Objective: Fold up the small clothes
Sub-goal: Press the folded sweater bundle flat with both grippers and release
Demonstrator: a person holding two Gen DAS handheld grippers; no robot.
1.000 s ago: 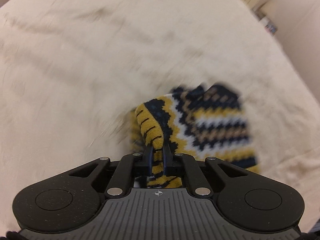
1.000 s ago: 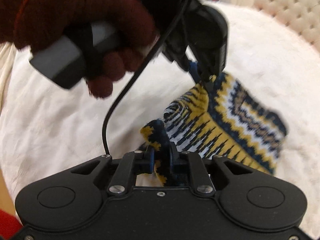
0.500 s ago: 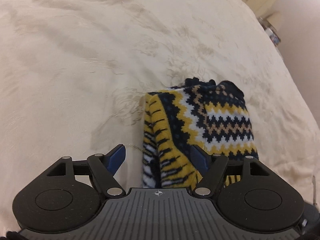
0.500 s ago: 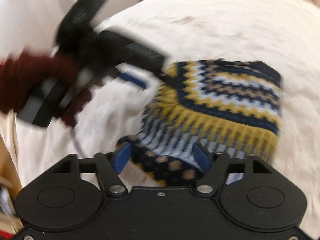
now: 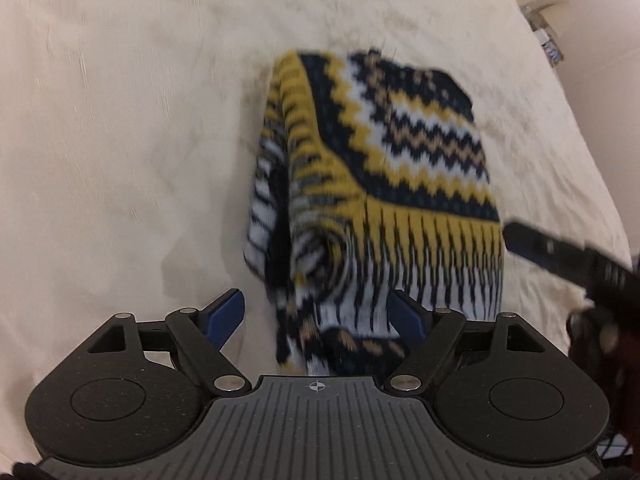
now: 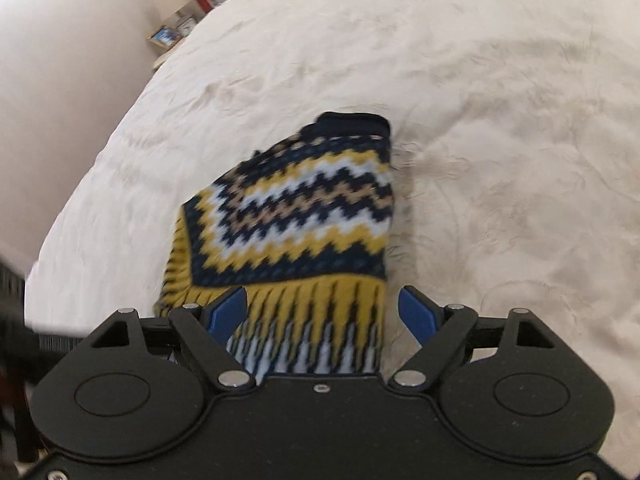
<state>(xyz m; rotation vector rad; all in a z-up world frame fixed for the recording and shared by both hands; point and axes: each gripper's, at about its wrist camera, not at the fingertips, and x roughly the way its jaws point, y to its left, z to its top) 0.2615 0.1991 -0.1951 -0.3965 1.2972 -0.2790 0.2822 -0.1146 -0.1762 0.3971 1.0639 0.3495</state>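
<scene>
L gripper (image 5: 316,316) & R gripper (image 6: 324,312) both w/ fingers spread wide, gripping nothing.

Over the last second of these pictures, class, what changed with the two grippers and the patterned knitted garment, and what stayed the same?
Both grippers let go. A second ago the left gripper and right gripper each pinched a fold of the navy, yellow and white zigzag knitted garment; now both are open and drawn back, with the garment lying folded. It remains on the cream fuzzy bedspread.
</scene>
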